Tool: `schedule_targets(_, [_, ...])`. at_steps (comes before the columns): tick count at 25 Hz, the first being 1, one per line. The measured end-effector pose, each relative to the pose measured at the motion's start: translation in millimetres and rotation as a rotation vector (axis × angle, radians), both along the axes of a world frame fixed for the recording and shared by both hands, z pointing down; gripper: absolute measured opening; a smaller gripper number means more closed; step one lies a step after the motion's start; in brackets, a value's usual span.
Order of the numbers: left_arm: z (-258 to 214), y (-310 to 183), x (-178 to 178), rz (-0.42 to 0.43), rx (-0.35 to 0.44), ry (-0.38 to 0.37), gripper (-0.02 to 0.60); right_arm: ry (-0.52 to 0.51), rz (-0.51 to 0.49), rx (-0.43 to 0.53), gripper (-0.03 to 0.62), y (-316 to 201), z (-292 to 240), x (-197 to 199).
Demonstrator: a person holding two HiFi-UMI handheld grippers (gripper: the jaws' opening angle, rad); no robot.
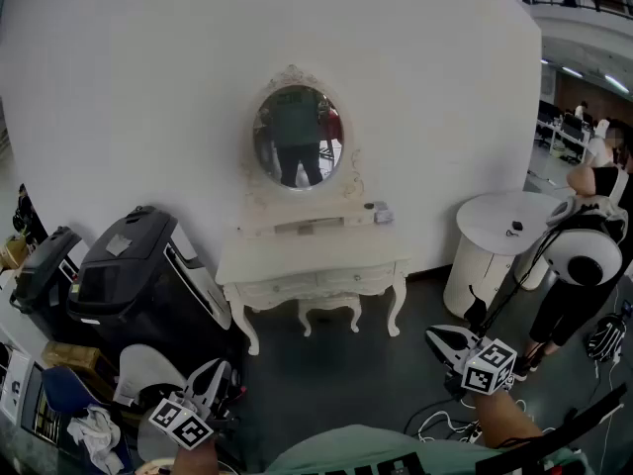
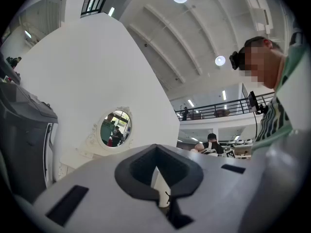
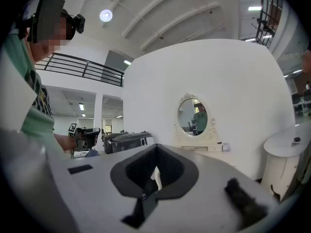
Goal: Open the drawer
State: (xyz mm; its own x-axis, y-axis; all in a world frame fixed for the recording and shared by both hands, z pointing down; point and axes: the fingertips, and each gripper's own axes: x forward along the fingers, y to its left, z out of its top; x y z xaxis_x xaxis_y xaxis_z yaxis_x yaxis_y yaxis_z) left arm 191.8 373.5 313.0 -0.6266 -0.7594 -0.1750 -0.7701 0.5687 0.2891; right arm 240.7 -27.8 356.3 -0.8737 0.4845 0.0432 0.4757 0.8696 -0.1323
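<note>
Step in hand: approach only. Drawer not yet touched, judged still closed.

- Dressing table (image 1: 312, 258), white, stands against the wall at frame centre under the oval mirror (image 1: 297, 137). Drawer (image 1: 348, 278) sits in the front apron just below the surface; handle too small to make out.
- Left gripper (image 1: 211, 376) at lower left of the head view, right gripper (image 1: 442, 341) at lower right. Both well apart from the table, with open floor between.
- Left fingers (image 2: 129, 178): closed together, nothing between them; only the wall and mirror beyond.
- Right fingers (image 3: 121, 178): same closed look, nothing held or touched.

Next move, as I judge it:
- Walk in and bring one gripper down to the height of the drawer front.
- Spread its fingers before reaching the pull, then close on it and draw straight back.
- Risk: a small pull may slip from the pads.
</note>
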Motion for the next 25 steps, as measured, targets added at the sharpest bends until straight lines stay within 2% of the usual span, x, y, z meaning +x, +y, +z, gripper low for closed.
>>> schedule_targets(18, [5,-3,0,0.042,-0.036,-0.006,0.008,-0.001,0.028,0.020,0.008,6,1,10])
schedule_targets(25, [6,-10,-1,0.053,-0.045,-0.010,0.008,-0.005,0.047,-0.031,0.008,-4,4,8])
